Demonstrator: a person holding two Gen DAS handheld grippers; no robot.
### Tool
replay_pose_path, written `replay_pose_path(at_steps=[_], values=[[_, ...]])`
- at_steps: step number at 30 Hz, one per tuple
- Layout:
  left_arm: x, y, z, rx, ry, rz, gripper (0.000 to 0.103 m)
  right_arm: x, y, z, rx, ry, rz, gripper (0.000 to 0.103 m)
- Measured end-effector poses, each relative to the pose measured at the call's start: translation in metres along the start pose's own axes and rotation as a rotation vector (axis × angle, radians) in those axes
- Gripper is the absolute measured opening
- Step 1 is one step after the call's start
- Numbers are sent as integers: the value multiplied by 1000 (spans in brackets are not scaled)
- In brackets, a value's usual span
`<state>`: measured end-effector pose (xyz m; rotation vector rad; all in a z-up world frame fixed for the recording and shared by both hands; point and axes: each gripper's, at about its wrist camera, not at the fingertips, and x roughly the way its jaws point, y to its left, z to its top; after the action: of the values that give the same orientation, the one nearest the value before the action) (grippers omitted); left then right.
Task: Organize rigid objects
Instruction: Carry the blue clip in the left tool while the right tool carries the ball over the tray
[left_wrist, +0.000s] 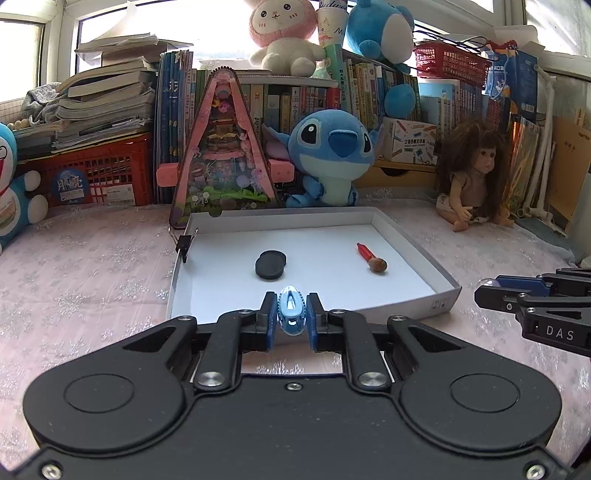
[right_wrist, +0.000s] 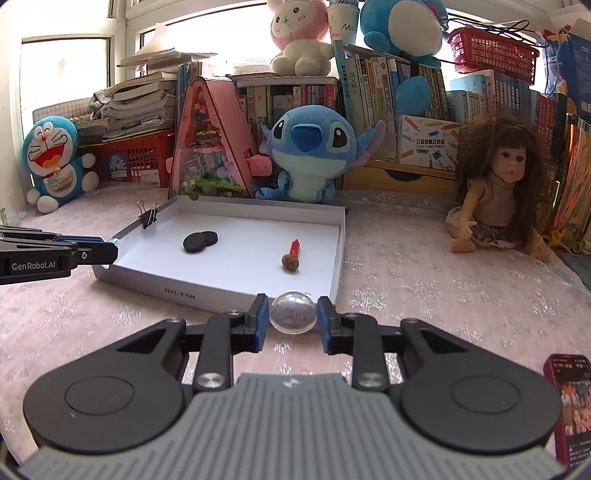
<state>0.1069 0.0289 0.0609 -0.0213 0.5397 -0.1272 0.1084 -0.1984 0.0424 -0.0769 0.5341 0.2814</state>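
The left gripper (left_wrist: 291, 314) is pinching a blue toy (left_wrist: 291, 312) over the tray's (left_wrist: 413, 240) near edge. The right gripper (right_wrist: 293, 314) is clamping a clear ball (right_wrist: 293, 312) just outside the tray's near right corner. Both are mid-delivery; next, each likely needs carrying inward and releasing beside the discs (left_wrist: 270, 264) and stamp (left_wrist: 371, 257).

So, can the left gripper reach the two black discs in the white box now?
Probably not to grasp: the left gripper is already shut on a small blue toy. The path to the black discs looks free.
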Motion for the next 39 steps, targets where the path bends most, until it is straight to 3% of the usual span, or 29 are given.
replay_pose_path(at_steps=[12,21,39], values=[[59,2,24,-6,41,31,15,47,-3,25,30,31,7,33],[106,15,25,-87,124,28,15,89,-7,28,92,91,21,33],[147,10,18,-54,161,77,15,133,3,29,72,162,-5,33]])
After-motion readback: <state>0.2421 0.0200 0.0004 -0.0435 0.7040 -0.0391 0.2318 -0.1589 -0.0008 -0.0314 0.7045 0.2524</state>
